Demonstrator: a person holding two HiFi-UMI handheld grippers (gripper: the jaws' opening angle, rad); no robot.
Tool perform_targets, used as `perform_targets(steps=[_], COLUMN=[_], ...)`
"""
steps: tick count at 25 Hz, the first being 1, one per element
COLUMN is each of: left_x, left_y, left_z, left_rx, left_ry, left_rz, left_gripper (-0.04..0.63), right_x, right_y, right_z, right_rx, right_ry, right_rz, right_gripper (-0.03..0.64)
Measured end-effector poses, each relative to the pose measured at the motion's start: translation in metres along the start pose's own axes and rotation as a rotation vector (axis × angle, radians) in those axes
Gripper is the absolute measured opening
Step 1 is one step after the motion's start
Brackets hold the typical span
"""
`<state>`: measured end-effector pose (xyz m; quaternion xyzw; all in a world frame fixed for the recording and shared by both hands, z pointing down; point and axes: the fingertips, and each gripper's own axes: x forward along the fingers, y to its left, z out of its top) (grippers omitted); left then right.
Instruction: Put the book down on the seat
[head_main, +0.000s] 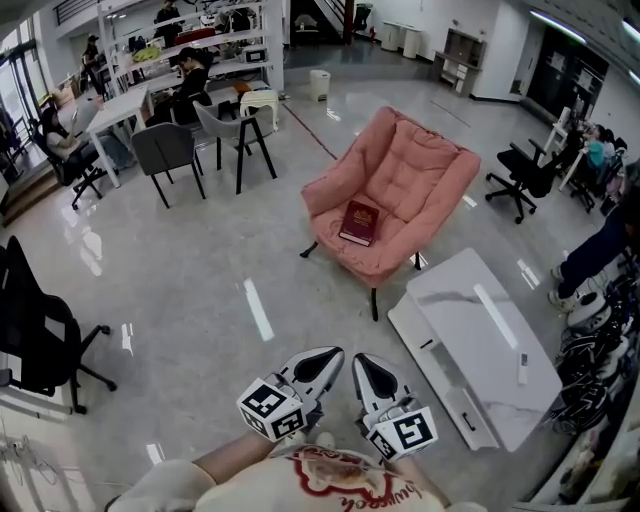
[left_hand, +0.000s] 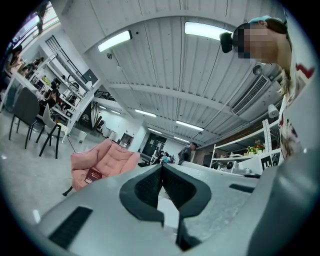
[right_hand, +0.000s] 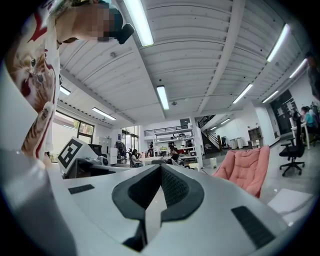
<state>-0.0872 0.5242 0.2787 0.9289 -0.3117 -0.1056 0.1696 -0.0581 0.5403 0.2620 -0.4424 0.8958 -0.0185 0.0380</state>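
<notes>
A dark red book lies flat on the seat of the pink cushioned chair, in the upper middle of the head view. The left gripper view shows the same book on the chair at its left. My left gripper and right gripper hang side by side at the bottom of the head view, well short of the chair. Both point level, with their jaws shut and nothing between them. In the right gripper view the chair is on the right and the book is hidden.
A white low table stands to the right of the chair, close to my right gripper. A black office chair is at the left. Grey chairs, desks and seated people fill the far left; office chairs stand at the far right.
</notes>
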Motion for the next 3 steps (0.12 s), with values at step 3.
perform_targets(steps=[3], left_x=[-0.0040], left_y=[0.0022], left_z=[0.0002], left_rx=[0.004], left_ry=[-0.003], left_rz=[0.004], left_gripper=[0.005], right_x=[0.0029], right_y=[0.0048], right_z=[-0.0024], right_rx=[-0.003], right_ry=[0.004], right_rz=[0.011], right_gripper=[0.002])
